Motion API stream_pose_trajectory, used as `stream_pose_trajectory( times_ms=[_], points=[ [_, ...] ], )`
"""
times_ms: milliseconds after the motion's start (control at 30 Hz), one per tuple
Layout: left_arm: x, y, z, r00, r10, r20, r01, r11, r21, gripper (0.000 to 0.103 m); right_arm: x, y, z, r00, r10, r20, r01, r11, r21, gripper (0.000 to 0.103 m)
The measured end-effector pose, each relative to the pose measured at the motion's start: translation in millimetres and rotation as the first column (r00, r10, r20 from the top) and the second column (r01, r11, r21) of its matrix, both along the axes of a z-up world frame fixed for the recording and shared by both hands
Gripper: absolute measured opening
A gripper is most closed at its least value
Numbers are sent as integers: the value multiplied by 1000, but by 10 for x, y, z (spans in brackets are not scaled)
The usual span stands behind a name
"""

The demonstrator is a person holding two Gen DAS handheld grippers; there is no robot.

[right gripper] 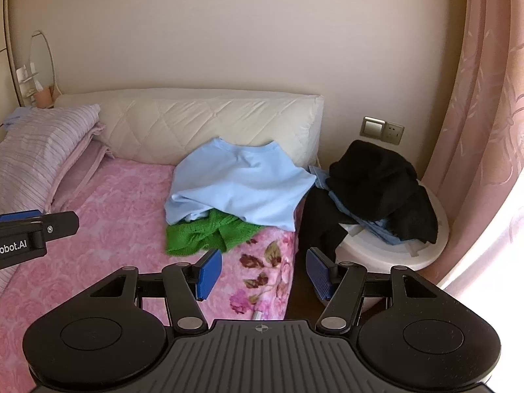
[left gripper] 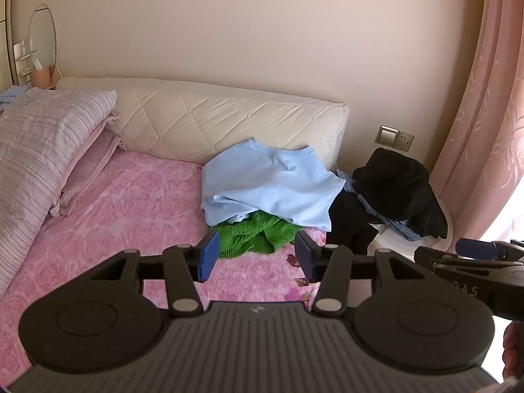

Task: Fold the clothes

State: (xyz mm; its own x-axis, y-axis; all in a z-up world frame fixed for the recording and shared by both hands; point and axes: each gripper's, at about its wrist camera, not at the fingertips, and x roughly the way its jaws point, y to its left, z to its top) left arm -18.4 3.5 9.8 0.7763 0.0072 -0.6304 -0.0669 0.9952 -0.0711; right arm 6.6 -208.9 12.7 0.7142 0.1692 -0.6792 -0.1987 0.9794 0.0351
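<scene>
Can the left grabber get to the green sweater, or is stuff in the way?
Probably yes. The left gripper is open and empty, the green sweater lies straight ahead, and its near edge sticks out from under the light blue shirt.

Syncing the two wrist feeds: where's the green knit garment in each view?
Left wrist: green knit garment sits just below centre, between the left gripper fingertips, tucked under the light blue shirt.
Right wrist: green knit garment lies left of centre, up-left of the right gripper.
Shared landmark: wall socket, right of the headboard in both.
</scene>
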Motion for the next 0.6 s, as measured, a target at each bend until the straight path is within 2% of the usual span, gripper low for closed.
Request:
stream_pose_trajectory(
  times_ms=[300, 600],
  points=[
    [-152, 136, -62, 1000, -10, 3, 10, 1000, -15, 46, -85, 64, 15, 1000, -10, 3, 10, 1000, -12, 61],
    [-204, 284, -3, 999, -18, 29, 19, 1000, -17, 46, -173, 191, 119, 999, -11, 48, 11, 1000, -6, 61]
  ],
)
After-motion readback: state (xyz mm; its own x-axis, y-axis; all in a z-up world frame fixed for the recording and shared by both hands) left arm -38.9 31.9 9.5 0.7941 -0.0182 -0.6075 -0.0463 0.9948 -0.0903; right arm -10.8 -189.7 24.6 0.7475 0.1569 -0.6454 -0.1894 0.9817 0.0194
